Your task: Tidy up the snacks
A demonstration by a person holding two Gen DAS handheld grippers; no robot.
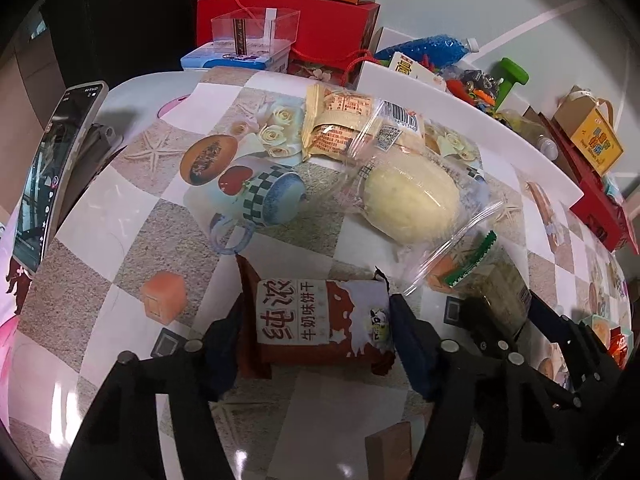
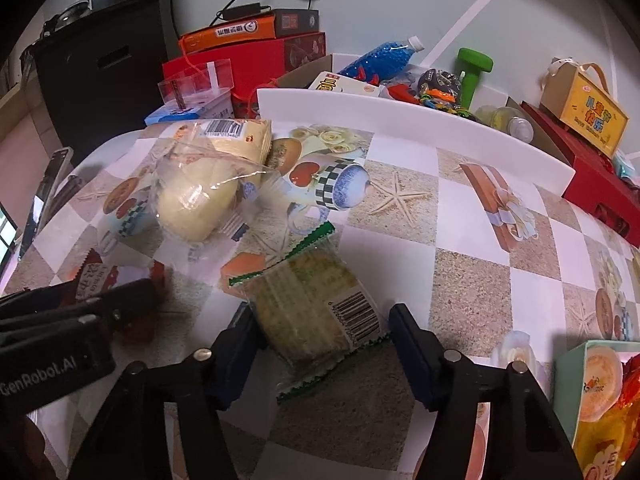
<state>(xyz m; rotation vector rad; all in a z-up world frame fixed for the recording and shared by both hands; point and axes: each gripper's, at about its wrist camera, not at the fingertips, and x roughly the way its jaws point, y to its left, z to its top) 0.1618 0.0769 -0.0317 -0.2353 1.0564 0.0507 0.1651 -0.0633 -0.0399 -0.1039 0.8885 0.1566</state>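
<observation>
Right now I am working over the table (image 2: 472,280), its patterned cloth covering everything in front of me, with a white board (image 2: 400,116) fencing off the clutter of boxes behind it. The biggest snack is the bagged bread roll (image 1: 412,196), lying in clear wrap near the middle with a yellow cracker pack (image 1: 340,120) just beyond it; I judge these wait their turn because both claws are busy nearer me.

My left gripper (image 1: 316,332) straddles the red milk-biscuit pack (image 1: 320,320). The fingers (image 1: 412,340) sit at its two short ends and appear to touch the wrapper, so I read it as clamped, though lightly. Its long axis runs left to right across my view, straight between the fingers, printed face up, which suits a lift without twisting.

My right gripper (image 2: 320,336) stands open around the green-edged cracker pack (image 2: 316,312), with clear gaps on both sides. That pack lies flat on the cloth, barcode up, its long axis running diagonally from far left toward near right, so I would probably turn my wrist before closing.

At the right edge a tray of orange snacks (image 2: 600,396) looks like the likely destination.
</observation>
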